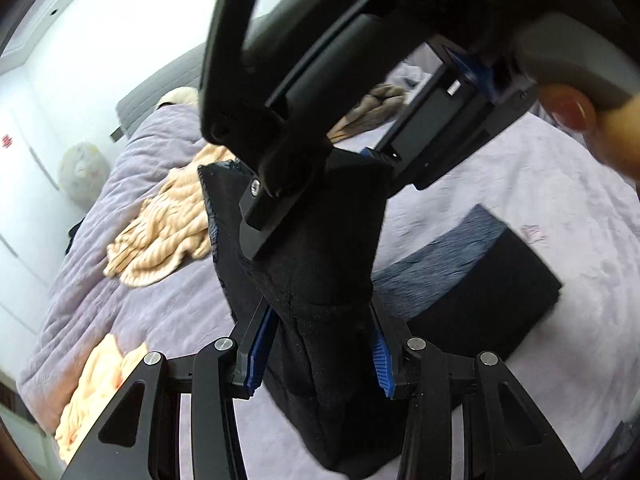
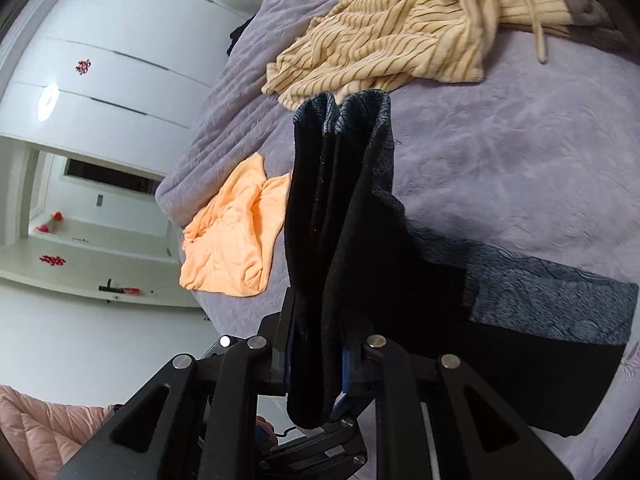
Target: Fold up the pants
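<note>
My left claw [image 1: 320, 344] is clamped on a thick bunch of the black pants [image 1: 316, 272], both blue pads pressed into the cloth. From it the fabric runs up toward twelve o'clock, where my right claw [image 1: 316, 168] comes in from one o'clock and grips the top edge of the same bunch. The rest of the pants lies on the purple bed [image 1: 500, 184] at about three o'clock, already doubled into a flat dark block.

In the right wrist view, my right claw [image 2: 316, 360] is narrow and holds several stacked layers of the pants [image 2: 340, 200], which stand toward twelve o'clock. The folded part trails off to four o'clock across the bed [image 2: 500, 140].

I judge the held strip's long axis runs claw to claw, so the next fold carries it toward the block.
</note>
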Demonstrator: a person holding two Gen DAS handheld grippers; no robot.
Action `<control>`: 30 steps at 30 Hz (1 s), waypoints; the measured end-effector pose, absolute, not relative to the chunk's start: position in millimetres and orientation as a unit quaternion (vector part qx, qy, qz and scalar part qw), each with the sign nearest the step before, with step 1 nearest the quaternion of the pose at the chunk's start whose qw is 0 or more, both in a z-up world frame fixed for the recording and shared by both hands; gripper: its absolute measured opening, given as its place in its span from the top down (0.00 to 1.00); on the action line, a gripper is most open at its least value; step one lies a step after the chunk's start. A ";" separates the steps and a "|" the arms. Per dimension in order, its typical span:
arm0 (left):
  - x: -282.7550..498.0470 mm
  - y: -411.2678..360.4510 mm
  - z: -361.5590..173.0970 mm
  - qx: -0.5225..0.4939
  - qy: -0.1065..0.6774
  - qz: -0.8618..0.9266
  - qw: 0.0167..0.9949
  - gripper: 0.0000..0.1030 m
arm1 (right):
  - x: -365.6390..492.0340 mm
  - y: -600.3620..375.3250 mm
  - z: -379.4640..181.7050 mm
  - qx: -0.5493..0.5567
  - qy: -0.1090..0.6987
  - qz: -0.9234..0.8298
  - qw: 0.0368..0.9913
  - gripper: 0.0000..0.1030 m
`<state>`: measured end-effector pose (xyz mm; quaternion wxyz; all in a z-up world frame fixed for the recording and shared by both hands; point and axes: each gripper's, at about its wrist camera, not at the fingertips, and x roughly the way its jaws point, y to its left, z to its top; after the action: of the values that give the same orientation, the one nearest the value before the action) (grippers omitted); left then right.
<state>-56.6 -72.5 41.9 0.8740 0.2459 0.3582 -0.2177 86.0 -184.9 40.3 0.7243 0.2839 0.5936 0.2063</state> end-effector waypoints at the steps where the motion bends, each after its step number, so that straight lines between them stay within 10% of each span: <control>1: -55.5 -78.5 39.3 0.249 0.358 -0.226 0.871 0.58 | 79.3 -197.2 39.7 0.291 0.590 0.201 0.726 0.82; 23: -91.7 -196.6 -79.3 0.335 0.425 -0.337 0.770 0.56 | -49.9 -368.9 -121.3 0.445 0.600 0.053 0.663 0.82; 30: -61.8 -145.0 -35.0 0.256 0.462 -0.367 0.765 0.26 | -55.2 -370.0 -114.2 0.448 0.590 0.028 0.671 0.71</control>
<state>-61.8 -145.0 -35.0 0.7654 0.2563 0.4625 -0.3668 -55.2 -370.0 -114.2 0.6709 0.4478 0.5903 0.0283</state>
